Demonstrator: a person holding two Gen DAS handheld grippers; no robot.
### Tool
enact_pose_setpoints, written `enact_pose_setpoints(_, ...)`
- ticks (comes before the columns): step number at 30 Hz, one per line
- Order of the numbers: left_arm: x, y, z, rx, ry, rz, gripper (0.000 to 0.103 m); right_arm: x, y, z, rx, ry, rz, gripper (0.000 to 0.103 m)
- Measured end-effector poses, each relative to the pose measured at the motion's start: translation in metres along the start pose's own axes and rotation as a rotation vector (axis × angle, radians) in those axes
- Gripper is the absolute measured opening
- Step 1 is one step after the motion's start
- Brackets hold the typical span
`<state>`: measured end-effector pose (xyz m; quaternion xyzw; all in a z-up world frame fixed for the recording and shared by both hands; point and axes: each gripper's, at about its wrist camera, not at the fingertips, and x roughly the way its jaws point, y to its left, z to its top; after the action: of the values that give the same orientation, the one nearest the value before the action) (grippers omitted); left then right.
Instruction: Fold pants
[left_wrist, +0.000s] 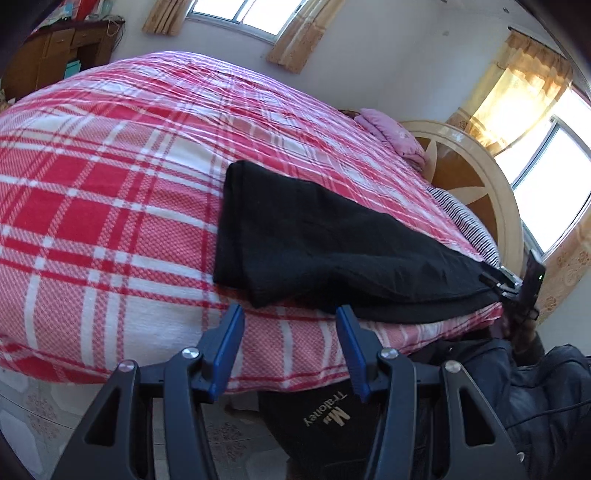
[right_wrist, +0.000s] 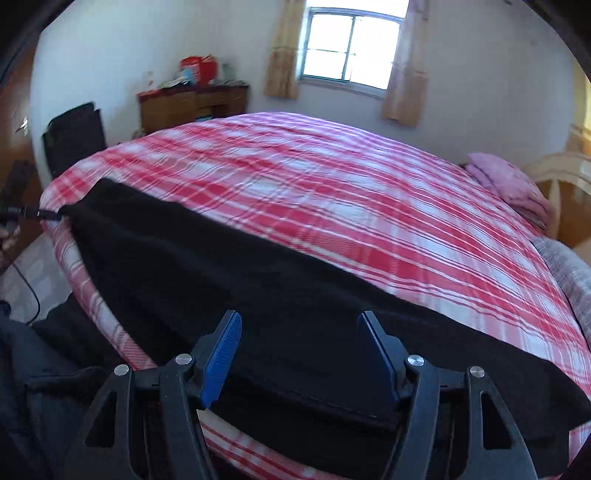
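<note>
Black pants (left_wrist: 314, 240) lie flat along the near edge of a bed with a red and white plaid cover (left_wrist: 110, 184). My left gripper (left_wrist: 290, 314) is open, hovering just short of the pants' near end, holding nothing. My right gripper (right_wrist: 299, 321) is open, its jaws spread over the other end of the pants (right_wrist: 221, 277); whether its fingers touch the cloth is unclear. The right gripper also shows in the left wrist view (left_wrist: 502, 280) at the pants' far right end. The left gripper shows small at the left edge of the right wrist view (right_wrist: 40, 214).
A pink folded cloth (left_wrist: 391, 136) lies by the wooden headboard (left_wrist: 465, 177). A wooden dresser (right_wrist: 192, 103) stands against the far wall under clutter. Curtained windows (right_wrist: 351, 48) are behind the bed. The person's dark clothing (left_wrist: 517, 387) is below the bed edge.
</note>
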<state>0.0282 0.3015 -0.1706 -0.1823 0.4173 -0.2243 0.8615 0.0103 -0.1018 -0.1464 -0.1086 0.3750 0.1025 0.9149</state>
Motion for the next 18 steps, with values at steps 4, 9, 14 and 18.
enact_pose_setpoints(4,0.008,0.003,0.004,-0.041,-0.018,0.043,0.054,0.017,0.012,0.003,-0.027,0.029,0.009,0.067)
enact_pose_setpoints(9,0.008,-0.008,0.007,0.020,-0.038,0.106,0.051,0.029,0.024,0.004,-0.074,0.060,0.031,0.067)
enact_pose_setpoints(14,0.006,-0.020,0.014,0.090,-0.046,0.151,0.040,0.036,0.041,0.004,-0.130,0.076,0.043,0.067)
enact_pose_setpoints(18,0.013,-0.016,0.018,0.076,-0.045,0.156,0.043,0.041,0.052,0.004,-0.160,0.085,0.059,0.067)
